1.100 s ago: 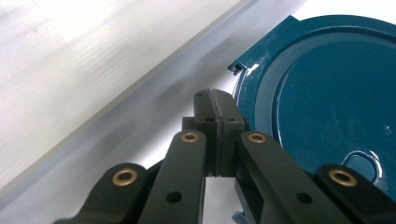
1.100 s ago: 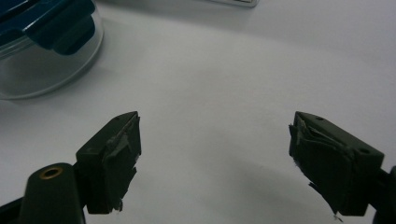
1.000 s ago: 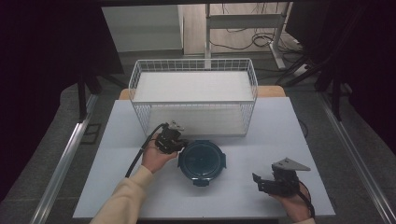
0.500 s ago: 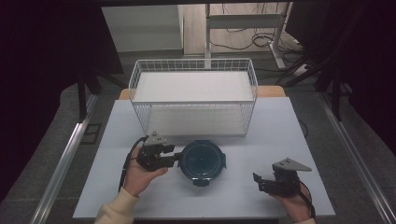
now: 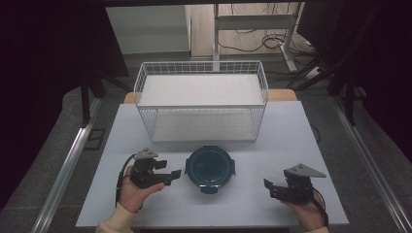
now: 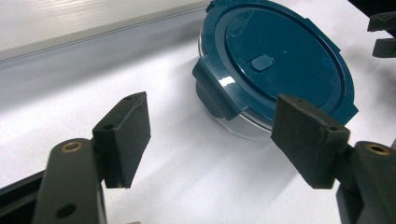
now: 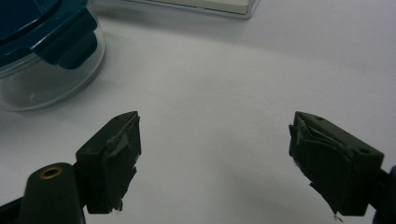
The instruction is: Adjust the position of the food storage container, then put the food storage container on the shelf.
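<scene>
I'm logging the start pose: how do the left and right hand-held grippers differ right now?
The left hand-held gripper sits close beside the lidded container, its jaws pointing at it; the right hand-held gripper rests farther off, near the table's right front. In the left gripper view the container lies just beyond the jaws; in the right gripper view it lies off to one side. Both are open and empty.

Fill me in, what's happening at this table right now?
A person sits at a white table with a two-jaw tool in each hand. A round clear container with a blue lid, latched shut, stands in front of a white wire basket. The left tool is open just beside the container's left side, not touching it. The right tool is open too, off to the right, holding nothing.
</scene>
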A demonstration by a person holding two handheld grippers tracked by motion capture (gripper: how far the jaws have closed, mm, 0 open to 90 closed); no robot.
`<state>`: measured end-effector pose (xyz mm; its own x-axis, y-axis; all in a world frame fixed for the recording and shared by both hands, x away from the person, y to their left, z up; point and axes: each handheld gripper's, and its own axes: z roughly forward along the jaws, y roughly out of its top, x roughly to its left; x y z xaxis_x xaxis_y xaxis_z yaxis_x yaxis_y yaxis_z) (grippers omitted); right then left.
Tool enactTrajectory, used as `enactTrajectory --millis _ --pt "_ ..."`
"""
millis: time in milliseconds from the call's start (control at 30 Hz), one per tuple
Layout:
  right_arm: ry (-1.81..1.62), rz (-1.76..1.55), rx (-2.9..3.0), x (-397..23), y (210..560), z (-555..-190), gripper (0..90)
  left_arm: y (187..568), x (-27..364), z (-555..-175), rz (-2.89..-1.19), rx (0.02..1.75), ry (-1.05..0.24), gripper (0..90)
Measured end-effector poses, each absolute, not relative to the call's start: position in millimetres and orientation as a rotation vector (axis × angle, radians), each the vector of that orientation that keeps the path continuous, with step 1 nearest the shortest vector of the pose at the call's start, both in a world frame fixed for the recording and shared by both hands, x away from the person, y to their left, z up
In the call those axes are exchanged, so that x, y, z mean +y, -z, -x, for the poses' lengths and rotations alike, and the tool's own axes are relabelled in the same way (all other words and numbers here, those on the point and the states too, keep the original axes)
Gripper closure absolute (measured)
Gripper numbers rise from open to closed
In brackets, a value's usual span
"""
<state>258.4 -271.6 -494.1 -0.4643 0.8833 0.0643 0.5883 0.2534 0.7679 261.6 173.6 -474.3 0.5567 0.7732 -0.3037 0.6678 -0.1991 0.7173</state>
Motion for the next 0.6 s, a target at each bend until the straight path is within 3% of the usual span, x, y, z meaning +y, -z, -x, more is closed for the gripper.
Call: enactTrajectory --millis 600 --pt "-1.225 -1.462 2.09 -270 474 -262 15.9 482 182 -273 -1.845 1.214 -0.056 23.8"
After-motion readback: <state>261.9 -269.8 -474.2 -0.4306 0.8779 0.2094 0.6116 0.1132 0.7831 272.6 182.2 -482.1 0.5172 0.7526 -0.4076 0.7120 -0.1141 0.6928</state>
